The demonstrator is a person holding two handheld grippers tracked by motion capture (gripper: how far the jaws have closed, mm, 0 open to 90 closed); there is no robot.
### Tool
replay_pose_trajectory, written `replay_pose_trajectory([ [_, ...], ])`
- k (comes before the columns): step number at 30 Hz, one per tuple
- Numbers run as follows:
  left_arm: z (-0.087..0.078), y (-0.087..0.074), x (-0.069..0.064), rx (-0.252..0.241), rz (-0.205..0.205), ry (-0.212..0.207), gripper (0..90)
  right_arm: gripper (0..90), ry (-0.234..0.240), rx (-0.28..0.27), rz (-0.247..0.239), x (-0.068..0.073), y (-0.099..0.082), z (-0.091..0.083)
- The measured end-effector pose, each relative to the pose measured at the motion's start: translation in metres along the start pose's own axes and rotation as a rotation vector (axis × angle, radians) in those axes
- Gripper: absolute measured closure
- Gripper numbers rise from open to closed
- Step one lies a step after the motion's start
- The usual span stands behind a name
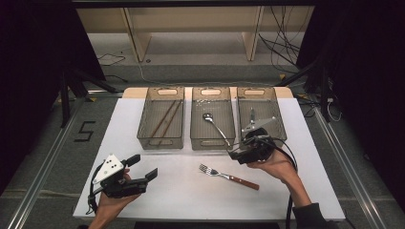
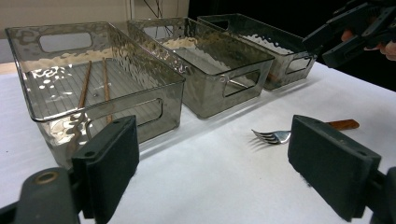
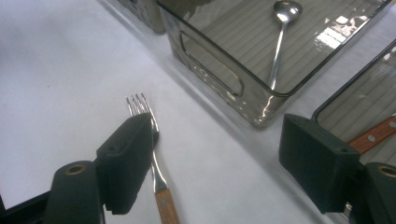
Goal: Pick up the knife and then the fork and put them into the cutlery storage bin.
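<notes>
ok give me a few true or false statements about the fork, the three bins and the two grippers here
1. The fork lies on the white table, outside the bins. True.
2. The spoon lies in the left bin. False: it is in the middle bin; the left bin holds the chopsticks.
3. The right gripper is clamped on the fork. False: its jaws stand open above it, holding nothing.
4. The left gripper is open and empty. True.
5. The right bin holds a wooden-handled utensil. True.
</notes>
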State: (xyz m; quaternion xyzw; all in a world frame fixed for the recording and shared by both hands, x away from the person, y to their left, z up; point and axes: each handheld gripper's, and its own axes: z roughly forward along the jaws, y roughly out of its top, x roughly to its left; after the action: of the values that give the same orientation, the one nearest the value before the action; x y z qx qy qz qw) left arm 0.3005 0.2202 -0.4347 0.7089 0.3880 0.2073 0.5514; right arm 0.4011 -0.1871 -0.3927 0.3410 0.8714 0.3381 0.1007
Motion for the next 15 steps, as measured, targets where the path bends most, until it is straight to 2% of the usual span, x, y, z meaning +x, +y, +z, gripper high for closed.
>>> replay_pose_trajectory([
  [15,0.000,0.000,0.000,0.000,0.002,-0.001,16.2,24.3,0.016,0.044,-0.033,0.013,0.000,0.004],
])
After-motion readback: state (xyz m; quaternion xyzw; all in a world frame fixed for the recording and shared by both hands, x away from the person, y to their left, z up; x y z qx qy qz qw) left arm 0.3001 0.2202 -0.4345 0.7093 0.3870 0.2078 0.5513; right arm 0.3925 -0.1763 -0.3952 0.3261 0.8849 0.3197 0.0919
